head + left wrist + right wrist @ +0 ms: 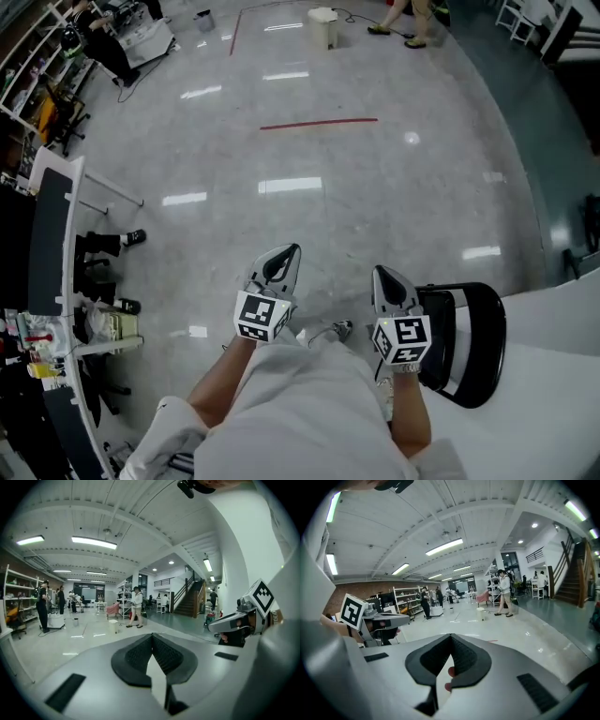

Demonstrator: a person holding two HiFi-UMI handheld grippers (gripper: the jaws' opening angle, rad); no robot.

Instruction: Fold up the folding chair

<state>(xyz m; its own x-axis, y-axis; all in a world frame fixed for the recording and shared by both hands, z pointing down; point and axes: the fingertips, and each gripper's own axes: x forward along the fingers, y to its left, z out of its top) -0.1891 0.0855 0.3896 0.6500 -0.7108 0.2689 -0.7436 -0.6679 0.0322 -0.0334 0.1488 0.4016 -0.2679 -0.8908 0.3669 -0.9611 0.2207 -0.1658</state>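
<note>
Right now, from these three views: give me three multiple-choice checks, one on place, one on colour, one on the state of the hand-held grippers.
1. Where is the black thing with a white stripe?
A. Close beside the right hand-held gripper
B. Far off by the white bin
C. On the shelves at the left

2. What colour is the taped line on the floor ahead of the person?
A. Yellow
B. Blue
C. Red

3. How do the left hand-held gripper and the right hand-held gripper stand?
A. Both wide open
B. Both shut, holding nothing
C. Left shut on a chair leg, right open

Answers:
1: A. In the head view it lies just to the right of that gripper.
2: C. The strip shows red against the grey floor.
3: B. Each gripper view shows its pads meeting, with only floor beyond.
</note>
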